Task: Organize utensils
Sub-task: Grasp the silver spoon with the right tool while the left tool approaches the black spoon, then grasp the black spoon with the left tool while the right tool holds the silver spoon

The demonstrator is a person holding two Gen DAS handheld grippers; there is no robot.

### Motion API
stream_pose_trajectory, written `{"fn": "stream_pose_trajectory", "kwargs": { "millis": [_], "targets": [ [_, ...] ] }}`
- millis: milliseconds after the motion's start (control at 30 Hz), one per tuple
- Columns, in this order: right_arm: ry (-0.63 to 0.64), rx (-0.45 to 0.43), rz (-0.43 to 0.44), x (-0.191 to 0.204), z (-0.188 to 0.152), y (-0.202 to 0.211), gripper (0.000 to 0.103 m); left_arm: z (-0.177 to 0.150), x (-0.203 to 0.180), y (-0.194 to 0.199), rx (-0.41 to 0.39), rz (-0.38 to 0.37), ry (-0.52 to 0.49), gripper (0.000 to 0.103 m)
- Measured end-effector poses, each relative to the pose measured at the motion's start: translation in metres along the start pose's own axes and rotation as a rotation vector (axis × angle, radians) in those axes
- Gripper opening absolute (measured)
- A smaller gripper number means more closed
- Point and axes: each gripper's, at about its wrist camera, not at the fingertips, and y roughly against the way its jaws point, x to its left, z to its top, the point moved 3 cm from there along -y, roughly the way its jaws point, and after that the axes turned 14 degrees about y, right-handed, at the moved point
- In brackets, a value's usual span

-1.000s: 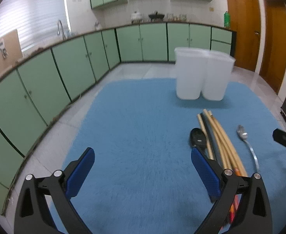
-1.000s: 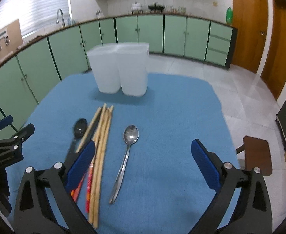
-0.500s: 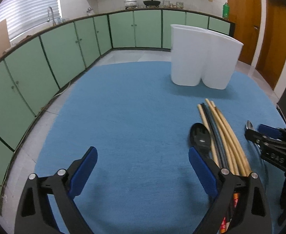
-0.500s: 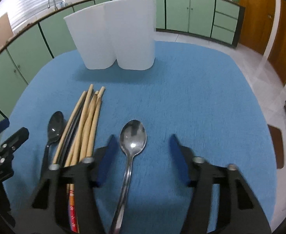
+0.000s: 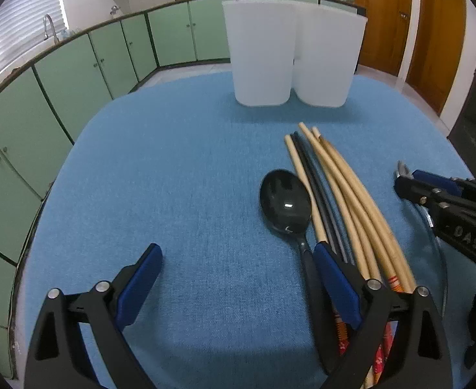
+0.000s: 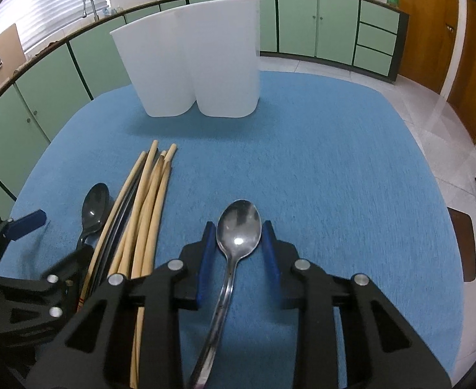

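The right gripper [image 6: 236, 243] is straddling the metal spoon [image 6: 238, 227], blue pads flanking its bowl without pinching. The left gripper [image 5: 234, 269] is hanging spread wide, one pad beside the black spoon [image 5: 286, 202] and chopsticks [image 5: 341, 188]. Everything is lying on a blue tablecloth [image 6: 335, 162]; two white containers [image 6: 189, 61] are standing beyond, green cabinets [image 6: 303, 22] lining the kitchen.

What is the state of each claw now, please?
Left claw: open, holding nothing.
Right claw: partly closed around the metal spoon, jaws not touching it yet.
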Motion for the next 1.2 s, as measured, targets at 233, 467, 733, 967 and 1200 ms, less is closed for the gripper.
{"fn": "stream_pose_trajectory", "kwargs": {
  "millis": [233,467,733,967,1200],
  "targets": [
    [0.043,0.019,-0.064,0.002,0.001,-0.003,0.028,0.0,0.009,-0.001,-0.018,0.053,-0.027,0.094],
    [0.054,0.032,-0.11,-0.009,0.002,-0.006,0.029,0.001,0.023,-0.001,-0.013,0.036,-0.007,0.092],
    [0.026,0.041,-0.059,-0.015,0.001,-0.01,0.03,0.009,-0.002,-0.002,-0.01,-0.026,-0.025,0.093],
    [0.046,0.061,-0.052,-0.019,0.007,-0.014,0.031,0.022,-0.006,-0.021,0.026,-0.014,-0.017,0.093],
    [0.032,0.128,-0.01,-0.021,0.02,-0.024,0.036,0.031,-0.003,-0.026,0.057,-0.046,-0.022,0.093]
  ]
}}
